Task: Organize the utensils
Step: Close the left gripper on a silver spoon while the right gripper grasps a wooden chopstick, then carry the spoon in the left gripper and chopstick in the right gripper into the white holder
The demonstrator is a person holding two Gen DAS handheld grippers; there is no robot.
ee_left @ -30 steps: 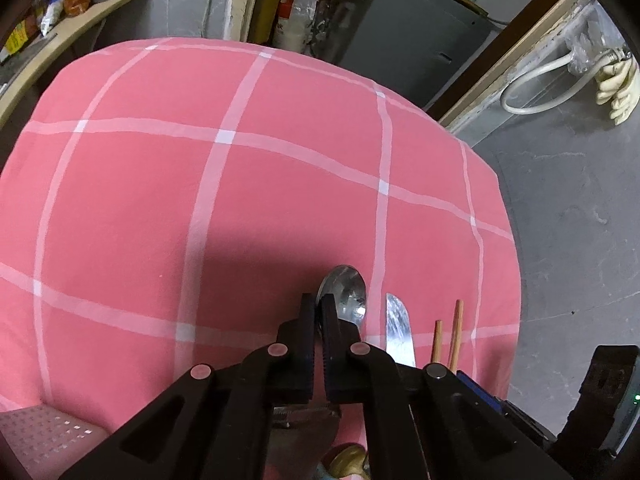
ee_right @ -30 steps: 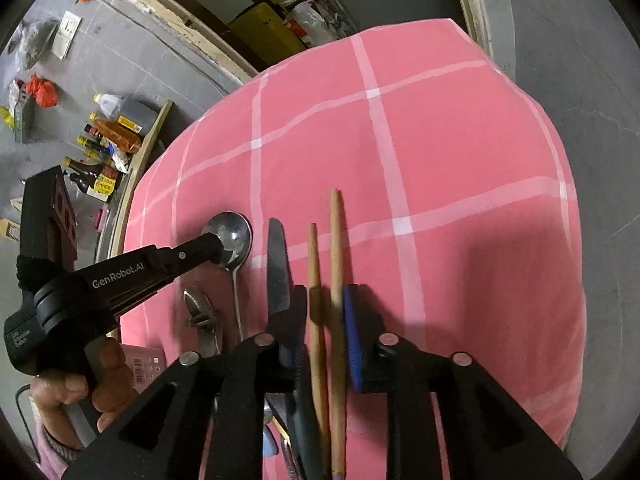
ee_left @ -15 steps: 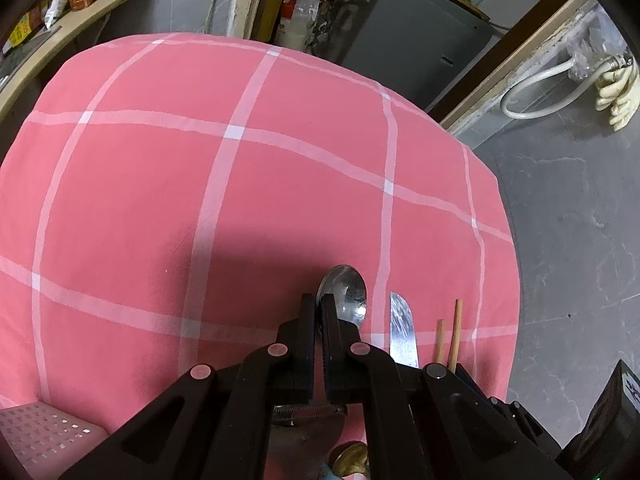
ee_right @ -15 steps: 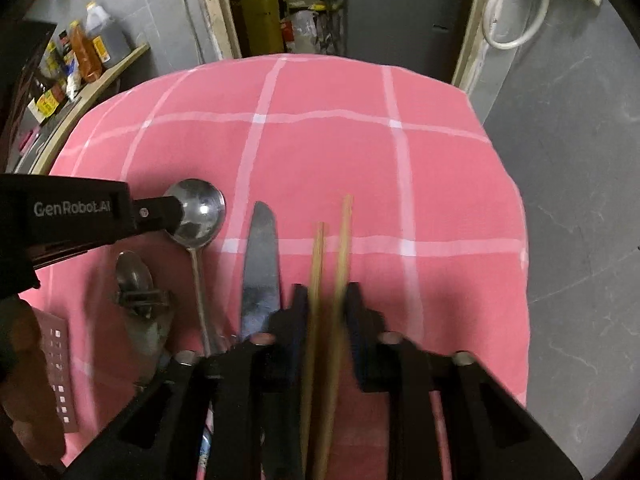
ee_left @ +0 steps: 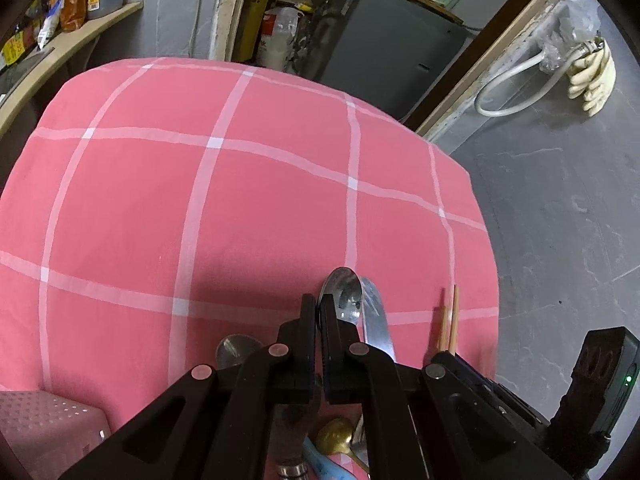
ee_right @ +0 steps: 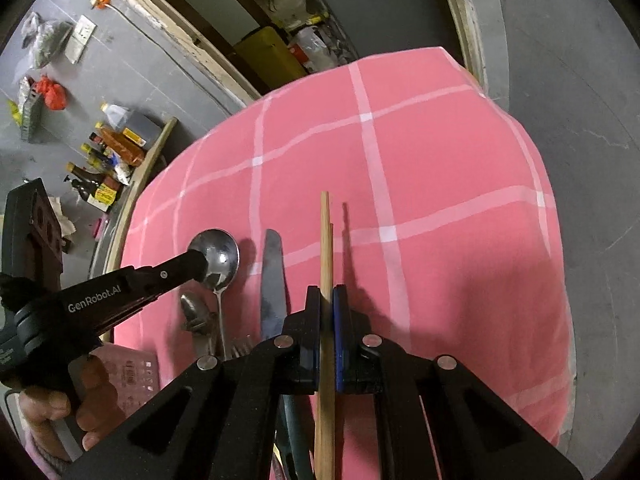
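A shiny metal spoon [ee_right: 216, 258] lies bowl-up at centre left of the right wrist view on a pink checked cloth, its thin handle running toward the bottom edge. Just right of it a silver table knife [ee_right: 273, 280] lies flat, rounded tip pointing toward the top of the frame. Right of the knife, a pair of pale wooden chopsticks [ee_right: 326, 248] runs from the bottom edge up to mid-frame, close together and casting a shadow on the cloth.
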